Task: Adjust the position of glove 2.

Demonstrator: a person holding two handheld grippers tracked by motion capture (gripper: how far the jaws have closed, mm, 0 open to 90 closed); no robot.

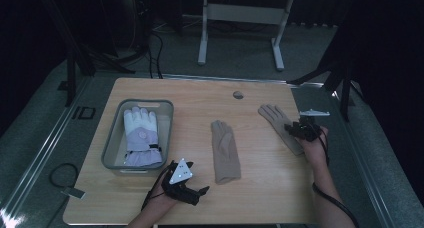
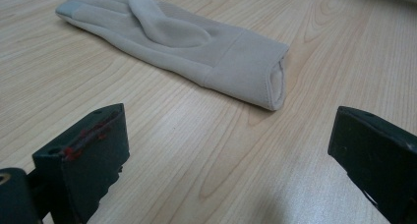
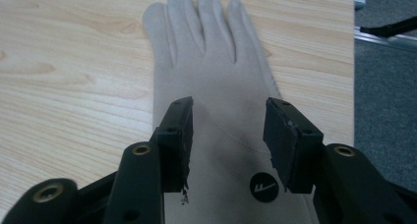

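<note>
The right gripper (image 3: 228, 135) hangs with jaws partly apart over the far-right glove (image 3: 216, 81), soft and limp, best pinched at its cuff, while the left gripper (image 2: 226, 150) gapes wide

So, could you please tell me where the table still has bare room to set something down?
Bare wood runs along the far edge of the table beyond the bin, around a small grey disc. Another patch lies between the middle beige glove and the right glove. It is crowded at the left gripper, beside the bin, and the right gripper.
</note>
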